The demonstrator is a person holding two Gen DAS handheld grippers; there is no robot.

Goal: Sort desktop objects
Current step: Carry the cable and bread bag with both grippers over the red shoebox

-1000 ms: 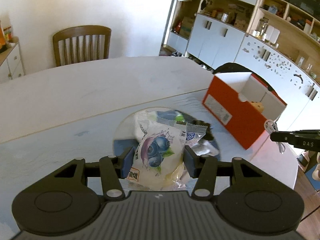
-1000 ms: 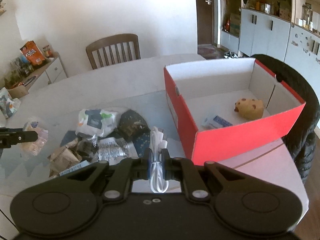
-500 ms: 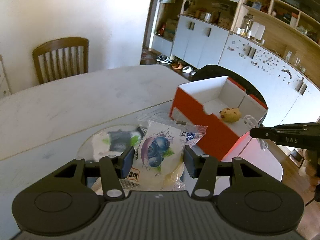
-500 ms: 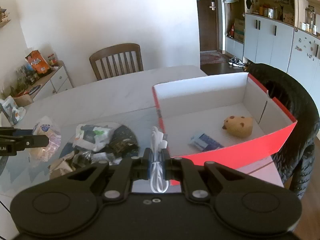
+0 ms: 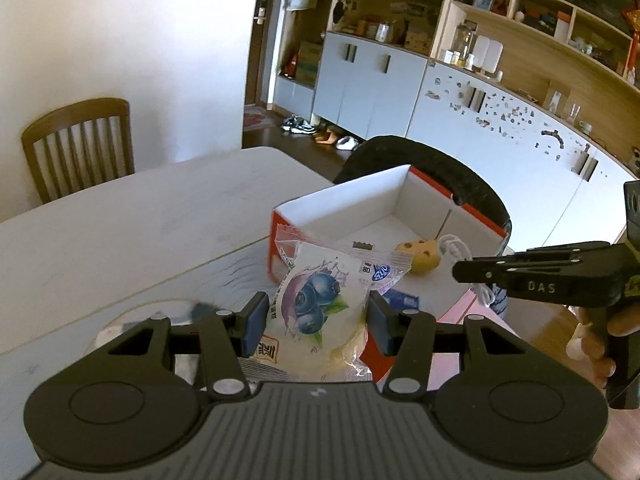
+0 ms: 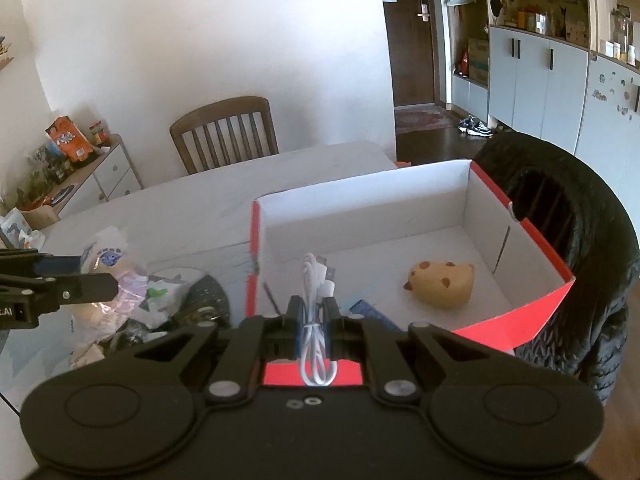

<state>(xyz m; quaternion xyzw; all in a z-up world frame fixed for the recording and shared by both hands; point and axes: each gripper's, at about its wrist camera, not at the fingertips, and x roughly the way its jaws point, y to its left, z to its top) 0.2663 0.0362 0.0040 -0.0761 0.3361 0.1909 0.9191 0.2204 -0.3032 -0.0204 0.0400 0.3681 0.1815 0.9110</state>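
Over the last second both hands have carried their loads away from the heap of wrappers toward the red box, which now fills far more of each view. The left gripper pinches a blueberry snack packet between its pads, just short of the box's near-left corner. The right gripper, fingers pressed tight on a coiled white cable, hangs over the near red wall. Both drops look close. Inside, a spotted plush toy and a small blue packet leave bare floor on the far left. The grippers are near each other, so releasing one after the other seems safest.
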